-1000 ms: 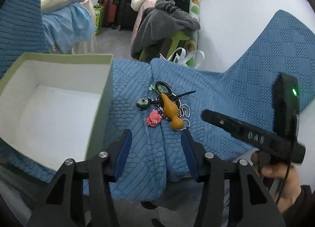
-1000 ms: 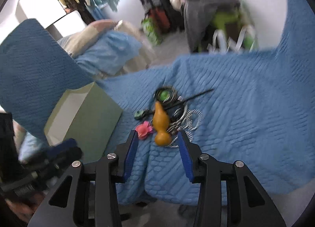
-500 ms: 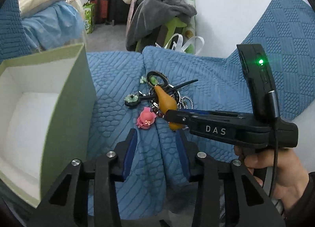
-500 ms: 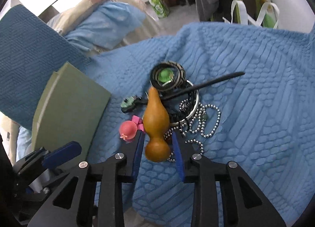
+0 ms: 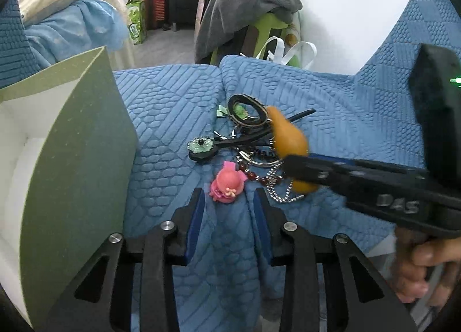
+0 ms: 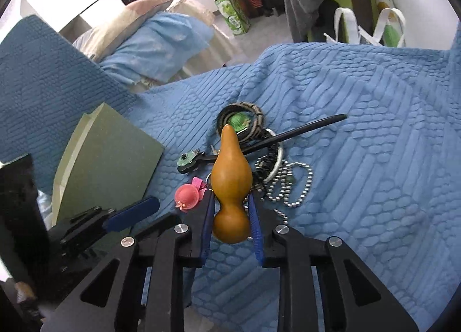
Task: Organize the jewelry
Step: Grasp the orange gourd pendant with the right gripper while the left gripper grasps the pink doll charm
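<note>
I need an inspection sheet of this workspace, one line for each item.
Surface: blue quilted cover, creased.
Job's things: jewelry pile; orange gourd; pink charm; bead chain; green box, open.
Clutter: nothing seen.
Grippers: right gripper has just been closing, pads on the gourd's waist; left gripper open, just before the pink charm.
Cables: nothing seen.
Surroundings: grey clothes, white bag.

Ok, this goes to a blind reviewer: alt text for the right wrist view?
The right tool pinches an orange gourd-shaped pendant at its waist, over tangled jewelry on a blue quilted cover. A pink charm lies left, beside a green box.
</note>
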A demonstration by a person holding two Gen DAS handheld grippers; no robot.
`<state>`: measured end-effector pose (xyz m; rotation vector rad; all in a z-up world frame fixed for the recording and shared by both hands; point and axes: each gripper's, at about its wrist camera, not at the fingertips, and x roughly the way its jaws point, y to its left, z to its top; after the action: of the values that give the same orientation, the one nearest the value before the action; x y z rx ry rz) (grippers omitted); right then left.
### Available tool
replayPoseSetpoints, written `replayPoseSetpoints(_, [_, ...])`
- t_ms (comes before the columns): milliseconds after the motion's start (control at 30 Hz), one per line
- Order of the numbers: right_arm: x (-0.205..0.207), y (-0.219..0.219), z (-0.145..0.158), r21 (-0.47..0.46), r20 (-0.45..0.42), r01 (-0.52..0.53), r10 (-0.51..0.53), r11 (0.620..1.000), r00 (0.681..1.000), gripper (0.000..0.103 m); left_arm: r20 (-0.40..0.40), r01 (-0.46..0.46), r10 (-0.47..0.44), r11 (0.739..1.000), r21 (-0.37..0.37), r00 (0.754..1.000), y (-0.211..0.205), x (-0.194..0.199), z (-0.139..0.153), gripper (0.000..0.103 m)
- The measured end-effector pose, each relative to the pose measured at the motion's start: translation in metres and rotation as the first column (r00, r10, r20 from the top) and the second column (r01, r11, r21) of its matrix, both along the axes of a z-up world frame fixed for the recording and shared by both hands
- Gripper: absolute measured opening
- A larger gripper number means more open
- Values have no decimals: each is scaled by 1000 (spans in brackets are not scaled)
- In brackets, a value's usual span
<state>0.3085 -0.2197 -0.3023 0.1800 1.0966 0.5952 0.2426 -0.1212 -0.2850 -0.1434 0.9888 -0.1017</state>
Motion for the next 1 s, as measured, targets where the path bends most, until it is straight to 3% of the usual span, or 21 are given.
replayPoseSetpoints(433, [3,-14,2,-90,15,71,-70,993,997,22,-4,35,-35,998,56,999,-4,16,-15,36])
replayPoseSetpoints(500, [0,-15,2,-109,22,78,-76,991,997,22,-6,42,-42,997,62,999,-6,19,-19,30])
replayPoseSetpoints(733, [-12,-16,5,-196,66,102,-91,975,994,21,11,23,-24,1000,18,1000,0,19,-15,28])
replayPoseSetpoints(1000, [-28,-23,10,-169,38,189,-185,967,982,21,34,10,-8,999,-46,999,10,5,9,28])
